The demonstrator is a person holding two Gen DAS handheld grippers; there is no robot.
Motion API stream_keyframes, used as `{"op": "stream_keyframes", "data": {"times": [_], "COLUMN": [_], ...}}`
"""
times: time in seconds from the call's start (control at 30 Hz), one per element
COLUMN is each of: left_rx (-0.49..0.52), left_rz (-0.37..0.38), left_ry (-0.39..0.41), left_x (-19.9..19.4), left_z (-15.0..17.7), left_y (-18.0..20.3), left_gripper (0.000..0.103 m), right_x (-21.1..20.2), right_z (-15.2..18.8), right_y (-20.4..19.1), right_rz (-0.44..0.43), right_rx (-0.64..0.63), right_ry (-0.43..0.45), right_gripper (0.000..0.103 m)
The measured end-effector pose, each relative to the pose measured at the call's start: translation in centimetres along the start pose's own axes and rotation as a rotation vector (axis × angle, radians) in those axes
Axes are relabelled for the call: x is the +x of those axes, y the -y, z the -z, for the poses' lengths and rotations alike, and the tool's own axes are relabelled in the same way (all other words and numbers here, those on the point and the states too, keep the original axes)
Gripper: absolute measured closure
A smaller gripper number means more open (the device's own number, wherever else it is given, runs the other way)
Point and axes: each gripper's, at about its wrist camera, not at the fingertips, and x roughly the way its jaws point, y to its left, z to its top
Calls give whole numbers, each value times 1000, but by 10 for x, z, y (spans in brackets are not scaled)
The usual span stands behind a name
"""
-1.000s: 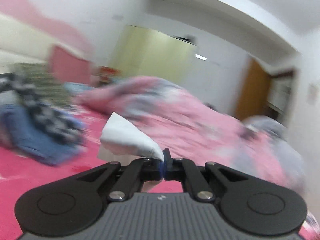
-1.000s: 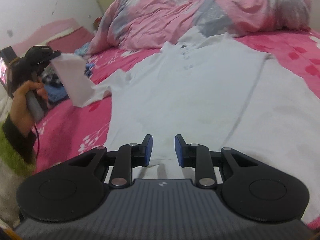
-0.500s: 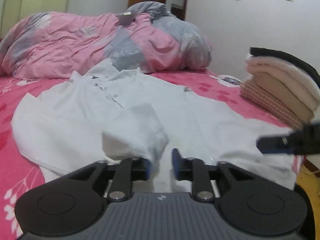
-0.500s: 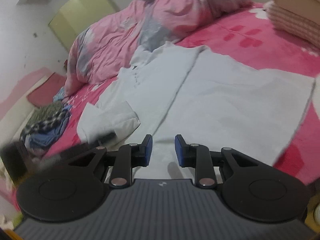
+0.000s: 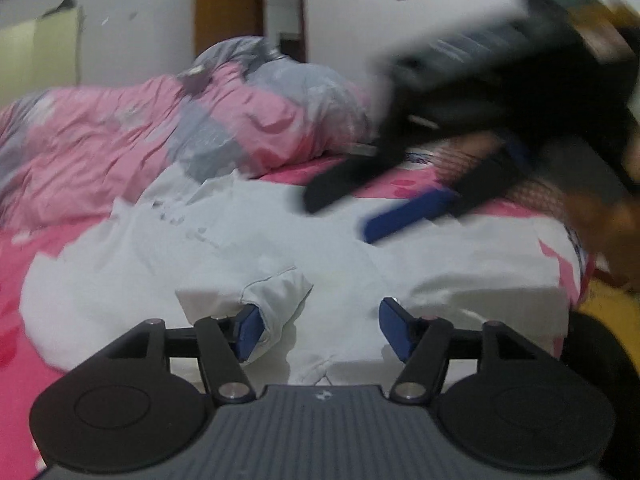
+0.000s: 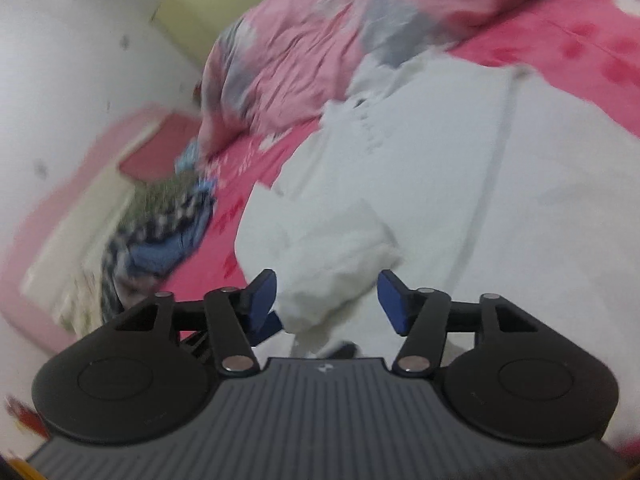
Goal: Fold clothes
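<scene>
Left gripper (image 5: 318, 330) jaws just opened, sleeve (image 5: 280, 296) released onto white shirt (image 5: 400, 264) for the fold. Right gripper (image 6: 326, 300) just opened, apparently empty.

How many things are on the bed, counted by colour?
White: 1, the shirt
Pink and grey: 1, the quilt
Blue, checked and green mix: 1, the clothes heap
Total: 3
</scene>
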Motion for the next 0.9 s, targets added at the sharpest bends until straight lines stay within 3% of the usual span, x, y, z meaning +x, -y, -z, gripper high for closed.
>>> {"op": "stream_keyframes", "data": {"times": [0.07,0.17,0.43,0.7,0.8,0.9], "left_rx": [63,166,383,420,425,427], "left_rz": [28,62,81,93,97,96], "left_ry": [18,45,45,53,50,46], "left_x": [-1,-2,3,4,4,5], "left_z": [4,11,26,31,33,33], "left_y": [6,16,41,45,45,45], "left_gripper": [39,39,37,35,35,35], "right_x": [13,26,35,43,47,49], "right_z": [-9,-17,-1,10,6,5], "right_y": [-21,-43,-21,-5,2,12], "right_rz": [30,74,131,163,181,185], "right_rx": [-111,-218,-107,-41,-30,0], "right_ry": [-37,-71,-147,-143,-137,-134], "right_gripper": [37,37,36,36,45,68]}}
